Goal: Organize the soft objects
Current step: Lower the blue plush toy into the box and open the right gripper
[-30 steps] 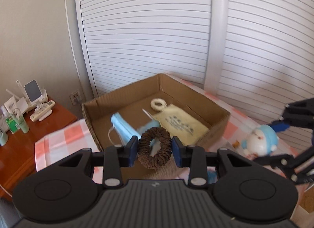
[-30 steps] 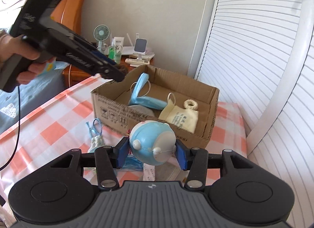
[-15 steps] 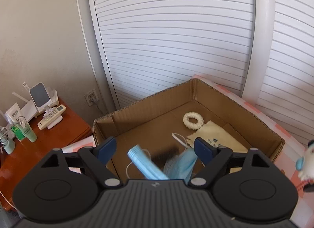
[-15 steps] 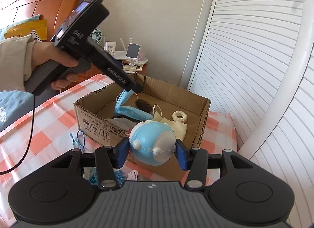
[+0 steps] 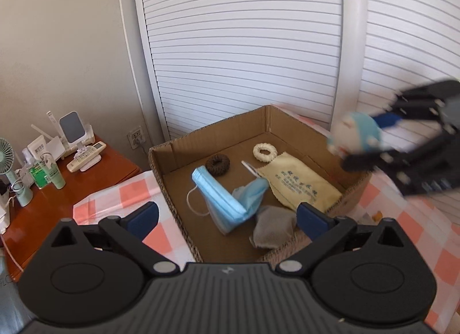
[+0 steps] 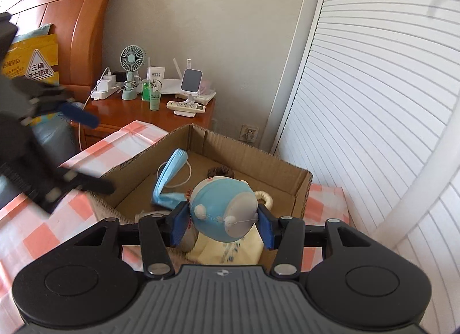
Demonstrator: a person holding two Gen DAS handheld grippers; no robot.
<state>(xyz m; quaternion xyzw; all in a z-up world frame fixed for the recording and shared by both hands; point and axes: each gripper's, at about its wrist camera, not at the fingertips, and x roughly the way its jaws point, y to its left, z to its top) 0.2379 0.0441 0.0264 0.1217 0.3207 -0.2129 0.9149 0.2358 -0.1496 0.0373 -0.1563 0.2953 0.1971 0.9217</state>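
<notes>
Cardboard box (image 5: 287, 121): brown scrunchie (image 5: 217, 164), masks, pouch and cloth were held inside.
Left gripper (image 5: 227, 216): jaws were opening, nothing between them.
Right gripper (image 6: 221, 226): blue plush toy (image 6: 222, 209) was clamped above the box.
Nightstand (image 5: 86, 173): stood beside the box.

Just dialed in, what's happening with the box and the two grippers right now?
Soft items are being sorted into the cardboard box. The left gripper is over the box's near edge, its jaws opening with nothing between them; the brown scrunchie lies on the box floor beside the blue face mask, white scrunchie and cream pouch. The right gripper is shut on the blue and white plush toy, held above the box and not yet released.
</notes>
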